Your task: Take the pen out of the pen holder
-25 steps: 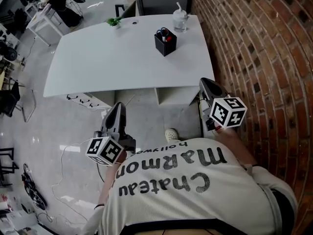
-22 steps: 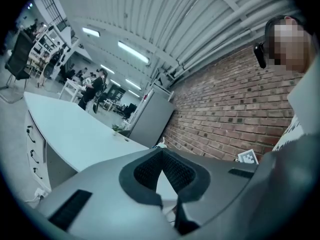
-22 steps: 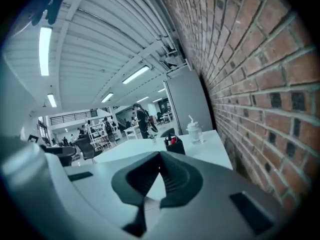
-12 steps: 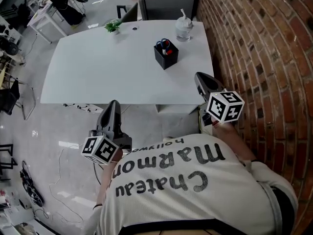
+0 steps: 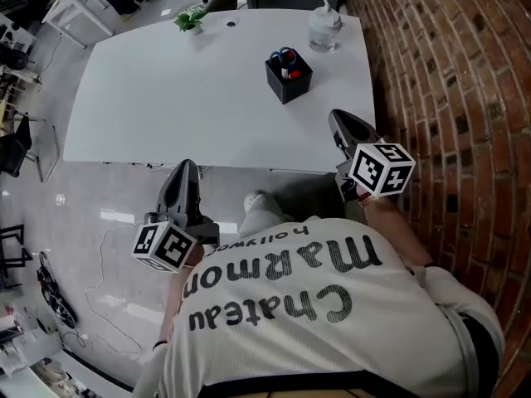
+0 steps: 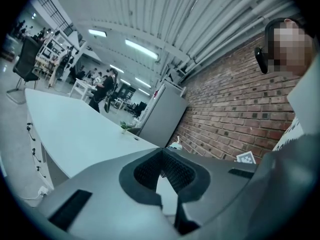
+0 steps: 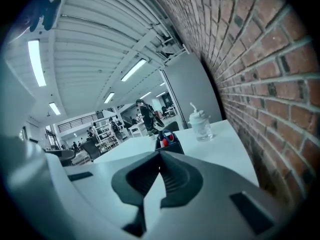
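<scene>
The black pen holder (image 5: 289, 77) stands on the white table (image 5: 182, 98), toward its far right. Red and blue tops poke out of it; I cannot tell a single pen apart. In the right gripper view the pen holder (image 7: 169, 142) shows just beyond the jaw tips. My right gripper (image 5: 334, 117) is shut and empty, its tips over the table's near edge, well short of the holder. The left gripper (image 5: 184, 167), also shut with nothing in it, hangs just off the near edge at the left. In the gripper views, both the left gripper (image 6: 161, 152) and the right gripper (image 7: 160, 153) have their tips together.
A clear cup with a straw (image 5: 323, 30) stands at the table's far right corner, and a small green plant (image 5: 191, 19) at the far edge. A brick wall (image 5: 448, 98) runs close along the right. A shoe (image 5: 257, 202) shows below the near edge.
Both grippers have moved forward toward the table, which now lies closer in the head view. The right gripper's tips now reach over the near edge. Both stay shut.
</scene>
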The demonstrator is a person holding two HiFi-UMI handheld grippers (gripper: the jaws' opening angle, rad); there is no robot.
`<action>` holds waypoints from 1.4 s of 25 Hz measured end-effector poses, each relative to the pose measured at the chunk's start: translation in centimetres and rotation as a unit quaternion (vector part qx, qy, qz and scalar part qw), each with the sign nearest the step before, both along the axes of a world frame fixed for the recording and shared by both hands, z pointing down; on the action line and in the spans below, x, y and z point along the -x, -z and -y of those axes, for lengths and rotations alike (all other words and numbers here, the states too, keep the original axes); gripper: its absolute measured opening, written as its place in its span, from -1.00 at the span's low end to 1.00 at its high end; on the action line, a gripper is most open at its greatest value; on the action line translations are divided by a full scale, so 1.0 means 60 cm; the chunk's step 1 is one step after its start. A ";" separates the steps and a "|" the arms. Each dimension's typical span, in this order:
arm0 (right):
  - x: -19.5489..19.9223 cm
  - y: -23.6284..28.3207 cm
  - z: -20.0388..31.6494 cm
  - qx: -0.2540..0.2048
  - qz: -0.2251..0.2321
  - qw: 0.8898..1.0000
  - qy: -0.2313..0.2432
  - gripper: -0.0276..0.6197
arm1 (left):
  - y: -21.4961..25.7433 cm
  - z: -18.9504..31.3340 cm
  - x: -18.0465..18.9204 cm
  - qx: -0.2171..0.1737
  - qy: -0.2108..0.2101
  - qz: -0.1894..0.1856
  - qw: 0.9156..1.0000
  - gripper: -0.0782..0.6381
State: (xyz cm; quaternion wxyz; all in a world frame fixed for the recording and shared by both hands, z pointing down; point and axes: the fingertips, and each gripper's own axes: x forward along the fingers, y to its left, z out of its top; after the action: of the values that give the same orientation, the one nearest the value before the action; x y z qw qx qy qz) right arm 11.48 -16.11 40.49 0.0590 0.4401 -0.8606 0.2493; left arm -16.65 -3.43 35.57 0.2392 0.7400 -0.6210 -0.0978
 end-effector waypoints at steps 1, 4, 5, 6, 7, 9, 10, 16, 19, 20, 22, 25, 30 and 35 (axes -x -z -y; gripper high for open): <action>0.005 -0.004 0.005 0.002 0.001 1.000 0.002 -0.91 | -0.004 0.007 0.001 0.003 -0.002 0.001 1.000 -0.78; 0.018 -0.015 0.026 0.006 0.003 1.000 0.005 -0.88 | -0.012 0.036 0.003 0.011 -0.011 0.002 1.000 -0.78; 0.022 -0.016 0.036 0.007 0.004 1.000 0.005 -0.82 | -0.012 0.047 0.007 0.010 -0.013 0.002 1.000 -0.78; 0.026 -0.016 0.046 0.006 0.006 1.000 0.004 -0.78 | -0.012 0.059 0.011 0.009 -0.016 0.002 1.000 -0.78; 0.030 -0.013 0.055 0.006 0.009 1.000 0.003 -0.72 | -0.010 0.071 0.016 0.007 -0.018 0.001 1.000 -0.78; 0.038 -0.007 0.070 0.007 0.015 1.000 0.000 -0.64 | -0.005 0.094 0.027 0.008 -0.023 -0.001 1.000 -0.78; 0.044 -0.005 0.078 0.008 0.015 1.000 0.001 -0.62 | -0.002 0.105 0.032 0.009 -0.025 -0.001 1.000 -0.78; 0.076 -0.005 0.139 0.009 0.017 1.000 -0.011 -0.55 | -0.007 0.176 0.066 0.012 -0.041 -0.001 0.999 -0.78; 0.090 -0.006 0.159 0.011 0.012 1.000 -0.010 -0.54 | -0.015 0.206 0.076 0.016 -0.047 -0.005 0.999 -0.78; 0.095 -0.006 0.166 0.012 0.012 1.000 -0.009 -0.54 | -0.016 0.216 0.078 0.015 -0.050 -0.007 0.999 -0.78; 0.104 -0.004 0.178 0.012 0.013 1.000 -0.007 -0.53 | -0.018 0.235 0.081 0.015 -0.056 -0.009 0.998 -0.78; 0.117 -0.003 0.191 0.012 0.009 1.000 -0.002 -0.51 | -0.022 0.255 0.085 0.017 -0.062 -0.011 0.998 -0.78; 0.132 -0.010 0.204 0.011 -0.006 1.000 0.006 -0.50 | -0.036 0.263 0.095 0.024 -0.060 -0.017 0.998 -0.78; 0.147 -0.018 0.216 0.018 -0.024 0.999 0.015 -0.49 | -0.042 0.261 0.107 0.029 -0.053 -0.019 0.998 -0.78</action>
State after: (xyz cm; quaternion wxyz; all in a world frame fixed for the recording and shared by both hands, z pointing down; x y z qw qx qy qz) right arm 2.65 -29.09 41.55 0.0909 0.4319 -0.8608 0.2533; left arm -23.08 -19.09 38.07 0.2771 0.7630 -0.5784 -0.0812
